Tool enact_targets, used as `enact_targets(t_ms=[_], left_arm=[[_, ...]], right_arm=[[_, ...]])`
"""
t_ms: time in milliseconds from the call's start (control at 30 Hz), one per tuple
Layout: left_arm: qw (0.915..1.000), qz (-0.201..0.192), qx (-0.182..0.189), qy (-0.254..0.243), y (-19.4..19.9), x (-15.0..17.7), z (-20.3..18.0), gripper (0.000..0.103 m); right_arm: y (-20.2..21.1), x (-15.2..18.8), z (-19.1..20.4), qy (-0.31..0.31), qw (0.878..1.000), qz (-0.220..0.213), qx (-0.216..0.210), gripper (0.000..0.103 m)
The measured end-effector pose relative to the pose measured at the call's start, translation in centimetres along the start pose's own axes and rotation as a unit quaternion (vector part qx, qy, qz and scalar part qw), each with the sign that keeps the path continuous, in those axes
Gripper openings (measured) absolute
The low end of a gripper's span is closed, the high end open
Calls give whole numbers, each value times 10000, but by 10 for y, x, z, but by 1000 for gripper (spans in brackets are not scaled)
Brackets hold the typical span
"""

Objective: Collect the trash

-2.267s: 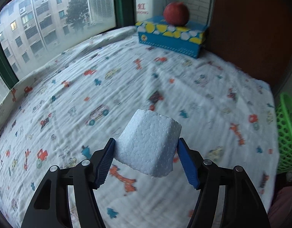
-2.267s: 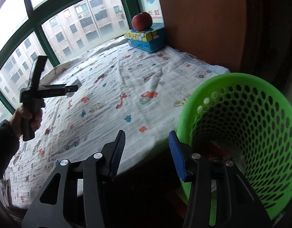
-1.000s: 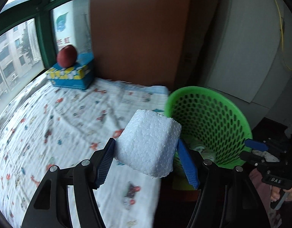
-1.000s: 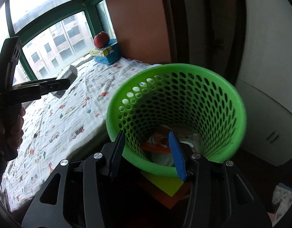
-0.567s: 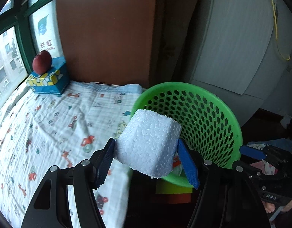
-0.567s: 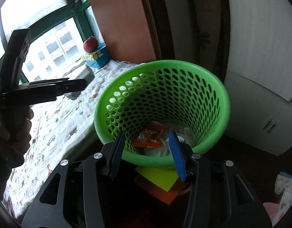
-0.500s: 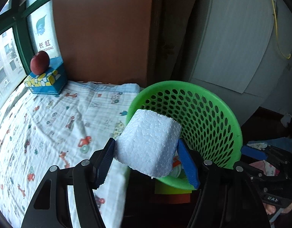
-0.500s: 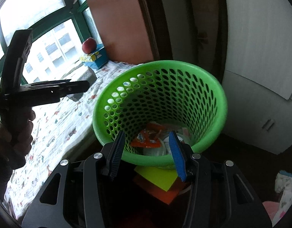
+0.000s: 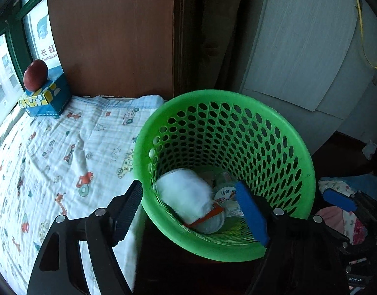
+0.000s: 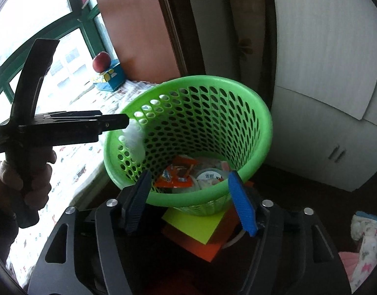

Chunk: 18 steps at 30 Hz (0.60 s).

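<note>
A green perforated basket (image 9: 296, 172) stands beside the bed and holds wrappers and a plastic cup. The white foam block (image 9: 184, 194) is blurred inside the basket, free of my fingers. It also shows in the right wrist view (image 10: 134, 140), just below the left gripper's tip near the basket's left rim (image 10: 109, 152). My left gripper (image 9: 190, 209) is open and empty above the basket's near rim. My right gripper (image 10: 190, 201) is open and empty, low in front of the basket (image 10: 237, 91).
A bed with a cartoon-print sheet (image 9: 41, 162) lies left of the basket. A blue tissue box (image 9: 44, 98) with a red apple (image 9: 35, 74) sits by the window. A brown panel and white cabinet stand behind. Yellow and orange paper (image 10: 195, 228) lies under the basket.
My left gripper has swung from over the bed to above the basket, opened, and let go of the foam block, which now drops inside. My right gripper stayed open by the basket.
</note>
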State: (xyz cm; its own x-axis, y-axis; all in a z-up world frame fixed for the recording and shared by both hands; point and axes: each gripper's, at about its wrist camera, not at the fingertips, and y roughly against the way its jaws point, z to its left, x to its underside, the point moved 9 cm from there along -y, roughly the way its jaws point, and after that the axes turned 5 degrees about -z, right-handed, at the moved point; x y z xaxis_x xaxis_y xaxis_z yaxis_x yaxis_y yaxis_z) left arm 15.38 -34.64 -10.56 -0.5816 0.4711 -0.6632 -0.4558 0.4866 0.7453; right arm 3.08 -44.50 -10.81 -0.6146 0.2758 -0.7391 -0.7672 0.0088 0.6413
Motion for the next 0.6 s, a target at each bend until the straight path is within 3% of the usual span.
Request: enact_targets(t_ms=[200, 600], left_arm=[[9998, -85, -94, 157, 14, 4, 10, 81], [9961, -330, -678, 463, 59, 16, 51, 90]], right_arm=[[0, 0, 1, 0, 10000, -18, 28, 75], [1, -10, 28, 91, 9999, -91, -67, 85]])
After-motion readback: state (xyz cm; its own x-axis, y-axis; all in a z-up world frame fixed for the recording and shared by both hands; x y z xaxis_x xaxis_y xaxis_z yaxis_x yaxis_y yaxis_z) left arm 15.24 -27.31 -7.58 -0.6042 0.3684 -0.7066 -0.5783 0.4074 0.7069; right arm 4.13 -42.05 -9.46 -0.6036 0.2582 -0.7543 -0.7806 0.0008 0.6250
